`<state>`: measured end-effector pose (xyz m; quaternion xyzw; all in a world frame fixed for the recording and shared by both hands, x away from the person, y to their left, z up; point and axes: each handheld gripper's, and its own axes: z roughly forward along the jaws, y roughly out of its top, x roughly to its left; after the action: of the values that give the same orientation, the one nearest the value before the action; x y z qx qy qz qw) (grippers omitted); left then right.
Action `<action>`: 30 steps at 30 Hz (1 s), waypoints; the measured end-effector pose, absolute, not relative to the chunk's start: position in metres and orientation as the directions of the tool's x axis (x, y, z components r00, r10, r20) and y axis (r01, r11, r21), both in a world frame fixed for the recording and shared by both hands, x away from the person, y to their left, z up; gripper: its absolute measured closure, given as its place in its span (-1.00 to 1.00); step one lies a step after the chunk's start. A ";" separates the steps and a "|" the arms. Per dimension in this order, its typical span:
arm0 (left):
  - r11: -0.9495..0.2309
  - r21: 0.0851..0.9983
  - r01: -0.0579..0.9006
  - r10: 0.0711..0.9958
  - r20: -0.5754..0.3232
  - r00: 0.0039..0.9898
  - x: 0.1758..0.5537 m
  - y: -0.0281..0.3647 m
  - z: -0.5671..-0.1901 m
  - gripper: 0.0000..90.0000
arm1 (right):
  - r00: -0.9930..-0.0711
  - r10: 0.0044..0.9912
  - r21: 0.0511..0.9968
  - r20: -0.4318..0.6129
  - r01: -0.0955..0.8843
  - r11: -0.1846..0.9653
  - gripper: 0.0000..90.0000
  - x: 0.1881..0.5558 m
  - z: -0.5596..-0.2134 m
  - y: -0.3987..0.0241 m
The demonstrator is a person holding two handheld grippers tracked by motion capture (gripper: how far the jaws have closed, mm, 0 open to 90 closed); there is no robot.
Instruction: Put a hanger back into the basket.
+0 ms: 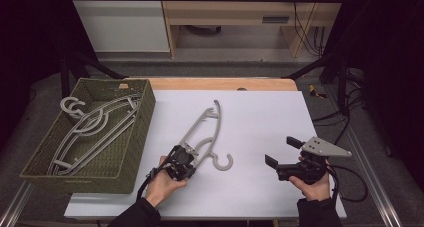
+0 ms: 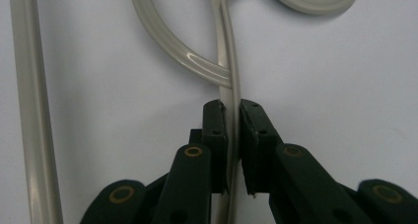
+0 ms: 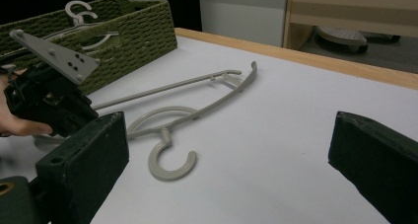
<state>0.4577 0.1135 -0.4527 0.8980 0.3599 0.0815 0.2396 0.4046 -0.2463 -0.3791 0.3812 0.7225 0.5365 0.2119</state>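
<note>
The left tongs point(image 1: 186, 163) sit near the front of the white counter point(image 1: 260, 117), at about 7 o'clock. They are clamped on a thin bar of the grey hanger point(image 1: 204, 132). In the left gripper view the two black pads point(image 2: 215, 135) squeeze that bar, and its lower end is hidden between them. The right tongs point(image 1: 282, 151) wait at about 5 o'clock, held wide apart with nothing in between. The hanger lies flat in the middle of the counter, with its hook point(image 1: 223, 162) pointing toward the person. Farther back, at 9 o'clock, a green woven basket point(image 1: 132, 137) holds more hangers point(image 1: 92, 124). They overlap, so counting them is hard. No writing can be read anywhere.
</note>
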 end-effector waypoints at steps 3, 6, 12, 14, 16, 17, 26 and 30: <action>-0.619 0.509 0.598 0.679 -0.036 0.734 0.454 0.119 -0.448 0.83 | -0.618 0.779 0.938 0.105 0.322 0.129 -0.95 0.404 -0.379 -0.247; -0.601 0.551 0.578 0.679 -0.028 0.733 0.451 0.125 -0.439 0.83 | -0.618 0.780 0.939 0.102 0.320 0.130 -0.95 0.404 -0.379 -0.248; -0.583 0.612 0.535 0.649 -0.044 0.759 0.439 0.133 -0.411 0.83 | -0.614 0.782 0.937 0.108 0.325 0.126 -0.95 0.404 -0.379 -0.248; -0.579 0.631 0.516 0.639 -0.041 0.768 0.434 0.134 -0.403 0.83 | -0.615 0.781 0.937 0.108 0.325 0.127 -0.95 0.404 -0.379 -0.248; -0.587 0.641 0.495 0.617 -0.042 0.786 0.431 0.135 -0.394 0.83 | -0.616 0.781 0.937 0.105 0.324 0.129 -0.95 0.404 -0.379 -0.249; -0.583 0.653 0.484 0.609 -0.042 0.792 0.429 0.135 -0.391 0.83 | -0.616 0.781 0.937 0.104 0.323 0.130 -0.95 0.404 -0.379 -0.249; -0.573 0.701 0.425 0.567 -0.036 0.823 0.414 0.143 -0.362 0.83 | -0.609 0.786 0.940 0.107 0.320 0.119 -0.95 0.404 -0.378 -0.251; -0.557 0.728 0.399 0.562 -0.023 0.827 0.406 0.148 -0.347 0.83 | -0.610 0.785 0.941 0.107 0.317 0.119 -0.95 0.404 -0.377 -0.252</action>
<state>0.4060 0.1478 -0.3472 0.8758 0.2743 0.1069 0.3824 0.4035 -0.2522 -0.3773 0.3849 0.7159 0.5409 0.2162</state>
